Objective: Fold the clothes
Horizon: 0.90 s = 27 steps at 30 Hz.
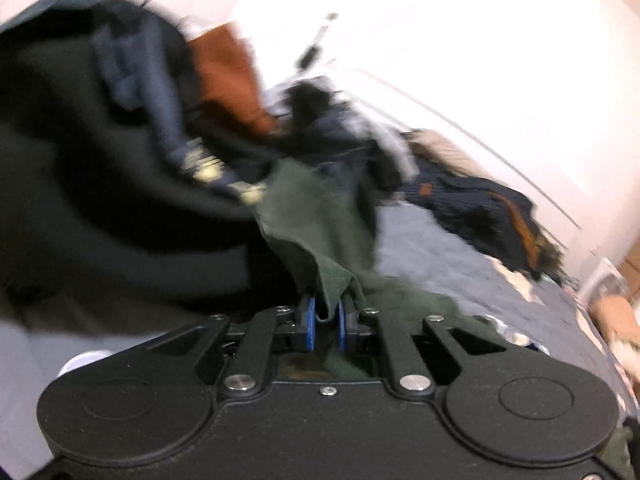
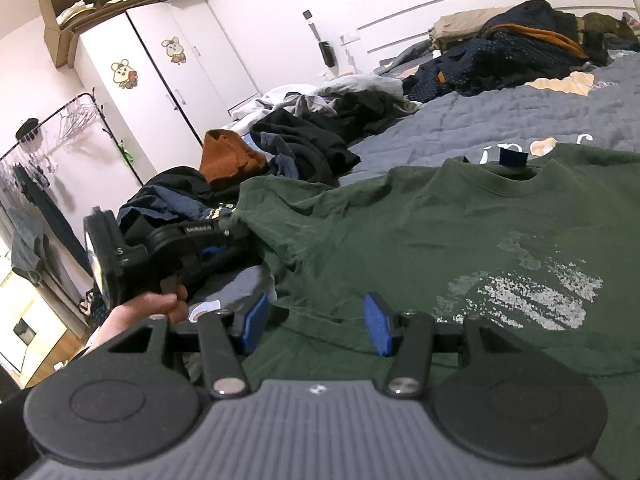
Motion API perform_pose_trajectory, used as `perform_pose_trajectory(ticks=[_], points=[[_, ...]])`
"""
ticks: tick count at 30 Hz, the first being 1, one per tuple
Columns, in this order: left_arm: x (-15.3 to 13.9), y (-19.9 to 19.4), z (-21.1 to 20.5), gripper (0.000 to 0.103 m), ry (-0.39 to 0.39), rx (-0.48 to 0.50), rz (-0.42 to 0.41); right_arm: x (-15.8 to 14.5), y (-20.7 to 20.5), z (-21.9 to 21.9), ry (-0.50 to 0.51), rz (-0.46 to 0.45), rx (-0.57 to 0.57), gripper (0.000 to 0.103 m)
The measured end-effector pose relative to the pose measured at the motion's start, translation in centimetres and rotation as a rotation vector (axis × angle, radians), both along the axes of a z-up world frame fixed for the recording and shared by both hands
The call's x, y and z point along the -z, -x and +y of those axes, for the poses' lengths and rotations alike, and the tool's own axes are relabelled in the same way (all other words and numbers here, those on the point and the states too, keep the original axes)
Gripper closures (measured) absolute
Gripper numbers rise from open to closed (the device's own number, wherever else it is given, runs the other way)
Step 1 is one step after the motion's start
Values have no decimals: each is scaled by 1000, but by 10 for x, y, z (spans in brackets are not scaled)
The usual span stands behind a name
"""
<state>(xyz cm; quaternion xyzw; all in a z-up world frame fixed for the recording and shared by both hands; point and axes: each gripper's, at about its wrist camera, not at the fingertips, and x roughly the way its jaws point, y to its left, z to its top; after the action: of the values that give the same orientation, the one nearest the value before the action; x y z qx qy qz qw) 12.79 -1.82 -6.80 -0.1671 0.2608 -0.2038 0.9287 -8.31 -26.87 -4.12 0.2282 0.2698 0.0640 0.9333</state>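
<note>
A dark green T-shirt with a faded white print lies spread, neck opening up, on a grey quilt. The left gripper is clamped on a fold of its cloth at the sleeve side. The right gripper hovers over the shirt's lower part, blue pads apart, beside heaped dark clothes.
</note>
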Motion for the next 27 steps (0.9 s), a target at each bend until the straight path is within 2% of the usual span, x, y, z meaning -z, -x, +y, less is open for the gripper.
perform_pose_trajectory(ticks=[5,10,13,17,20,23,24,25,27], points=[[-11,21,-39,92,-74,150,-79,-1,3,-5,-1,5,16,50],[-10,51,-93,92,-273,391,-138,-2,4,-16,-18,11,43,50],[5,64,-116,92,-392,527,-108,-1,5,-23,-30,18,62,50],[27,62,-126,90,-468,621,4,1,5,-32,-38,26,86,50],[22,66,-121,84,-427,662,32,2,5,-38,-40,29,101,50],[8,65,-105,71,-308,673,34,4,6,-44,-44,33,119,50],[2,62,-101,61,-281,653,34,5,6,-46,-45,35,124,50],[-2,58,-96,55,-254,620,30,6,6,-47,-46,38,130,50],[-7,51,-84,55,-223,541,29,8,5,-51,-50,45,144,50]])
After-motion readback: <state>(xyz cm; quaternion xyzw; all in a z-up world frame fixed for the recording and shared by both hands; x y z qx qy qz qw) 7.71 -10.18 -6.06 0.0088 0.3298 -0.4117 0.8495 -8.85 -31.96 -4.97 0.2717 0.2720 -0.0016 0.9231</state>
